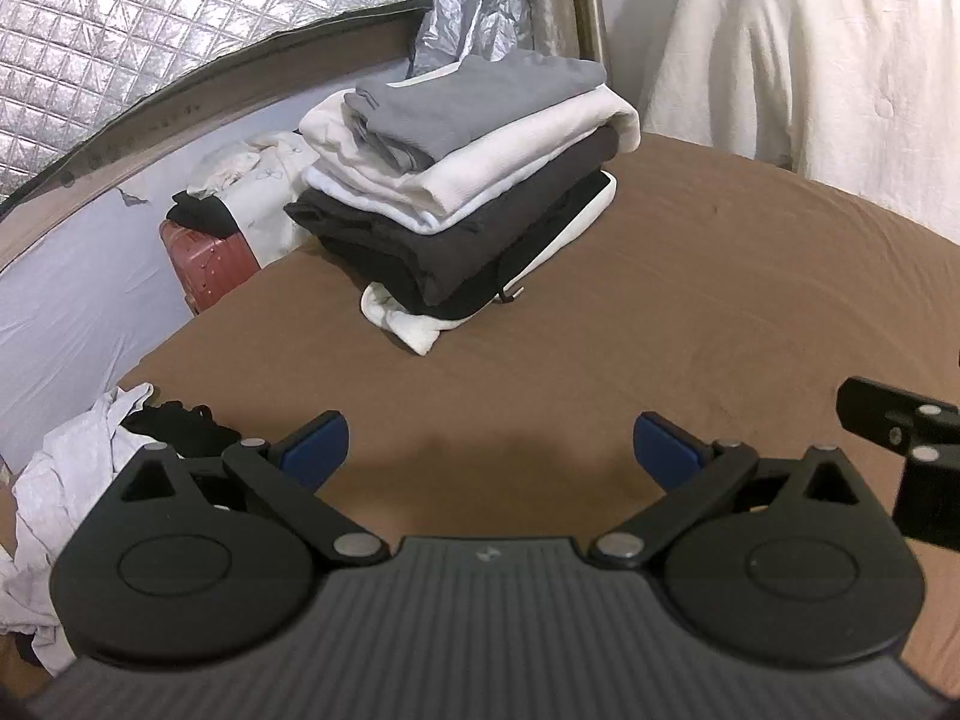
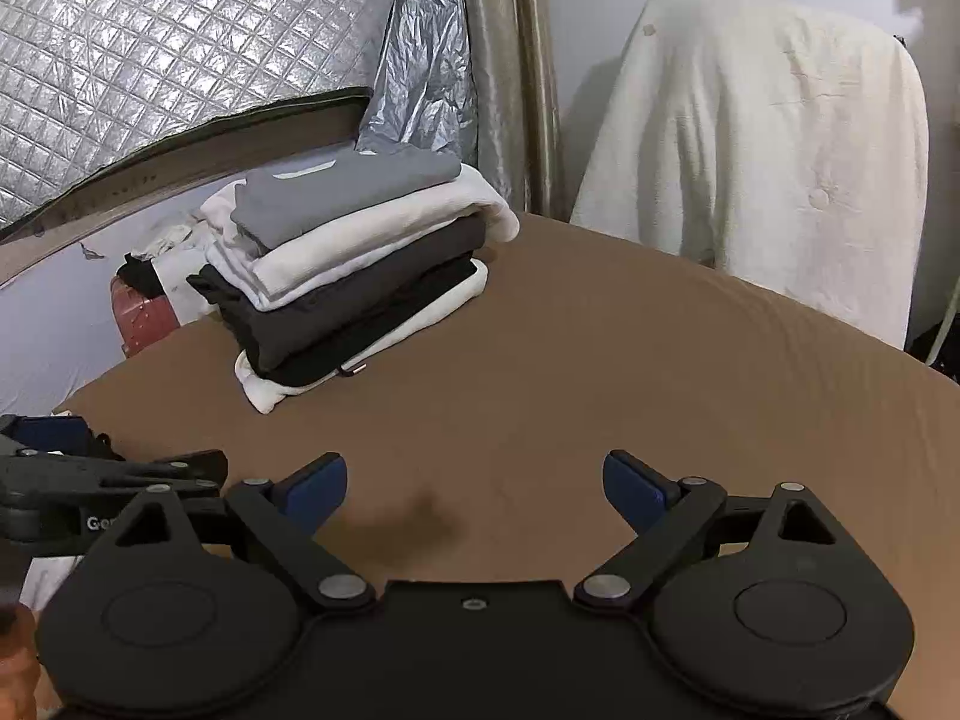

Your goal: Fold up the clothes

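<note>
The stack of folded clothes point(image 1: 462, 192) sits at the far left of the brown bed point(image 1: 690, 312), grey piece on top, then white, dark and white below. What is not yet folded lies in a crumpled pile point(image 1: 90, 480) of white and black at the bed's near left edge, just beside my left gripper point(image 1: 489, 450).

Both my left gripper and my right gripper point(image 2: 474, 489) hover over bare sheet, fingers spread wide and holding nothing.

I judge the next step is fetching a garment from that pile. To do it well I should pinch one layer only, at a hem or shoulder, and drag it flat onto the clear middle before any fold.

Only the left wrist view shows the pile clearly; the right wrist view shows more of the cream blanket point(image 2: 774, 156) draped beyond the bed.
</note>
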The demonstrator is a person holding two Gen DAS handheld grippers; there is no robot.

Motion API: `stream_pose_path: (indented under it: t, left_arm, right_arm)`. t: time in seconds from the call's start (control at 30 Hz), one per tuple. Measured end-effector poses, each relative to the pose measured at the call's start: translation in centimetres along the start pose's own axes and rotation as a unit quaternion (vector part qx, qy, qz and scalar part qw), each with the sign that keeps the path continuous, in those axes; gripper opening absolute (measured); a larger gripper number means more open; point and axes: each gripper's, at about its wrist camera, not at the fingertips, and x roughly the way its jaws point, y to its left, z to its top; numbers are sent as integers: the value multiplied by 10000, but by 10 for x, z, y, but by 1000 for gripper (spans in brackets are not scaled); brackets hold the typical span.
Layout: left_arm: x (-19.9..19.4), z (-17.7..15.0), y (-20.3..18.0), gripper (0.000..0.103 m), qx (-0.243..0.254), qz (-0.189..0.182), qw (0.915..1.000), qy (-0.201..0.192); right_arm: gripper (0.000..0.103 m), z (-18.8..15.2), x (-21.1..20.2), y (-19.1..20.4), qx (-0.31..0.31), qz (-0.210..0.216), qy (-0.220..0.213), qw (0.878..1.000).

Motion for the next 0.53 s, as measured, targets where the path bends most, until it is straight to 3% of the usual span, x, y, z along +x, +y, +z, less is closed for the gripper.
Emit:
stream_pose_path:
  t: [0.53]
  left_arm:
    - [4,-2,4,103,149,86,9998,-105]
  right_arm:
    - [95,-8,11,10,265,-18,211,9994]
